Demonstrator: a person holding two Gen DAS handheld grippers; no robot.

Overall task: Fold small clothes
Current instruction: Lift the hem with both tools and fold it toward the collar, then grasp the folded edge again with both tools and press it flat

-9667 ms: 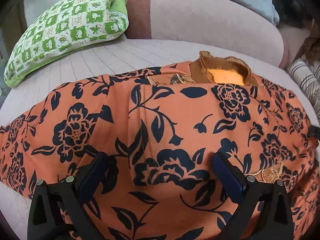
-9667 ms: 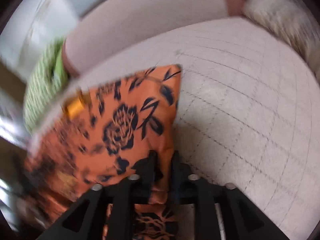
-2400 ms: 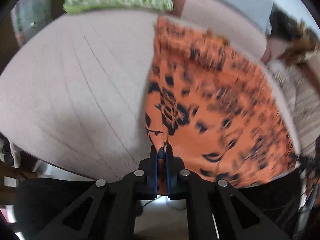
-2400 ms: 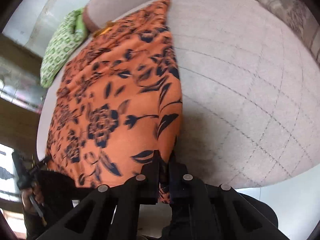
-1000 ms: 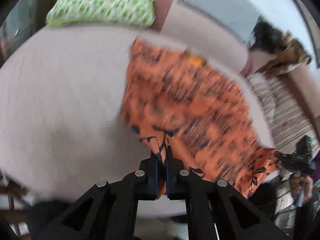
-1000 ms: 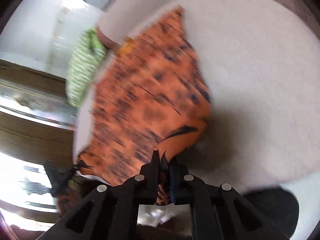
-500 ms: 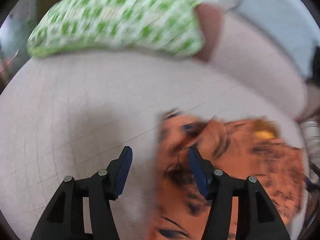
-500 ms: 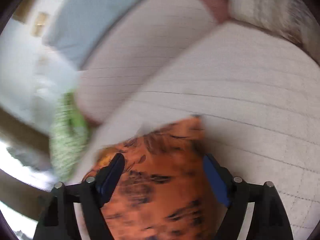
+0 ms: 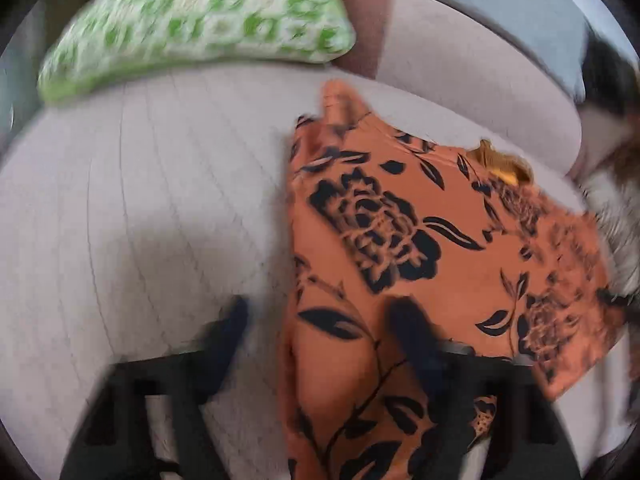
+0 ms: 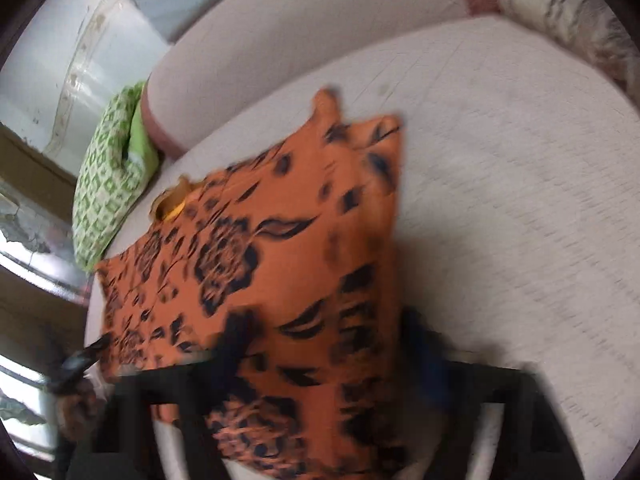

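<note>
Both corners released since a second ago: orange floral garment (image 9: 400, 216) now lies folded on the sofa seat (image 9: 140, 200). Left hand-held gripper (image 9: 316, 320) and right hand-held gripper (image 10: 324, 336) empty, jaws closing over the cloth edge. Next fold pending.

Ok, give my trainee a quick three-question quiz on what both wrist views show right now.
1. True or false: the orange floral garment lies on the pale quilted cushion.
2. Which pillow sits beyond the garment in the left wrist view: A) green-and-white pillow, B) plain blue, C) solid red?
3. Fill in: the mustard collar shows at the garment's ____ edge.

Key: 1 true; 2 A; 3 far.
</note>
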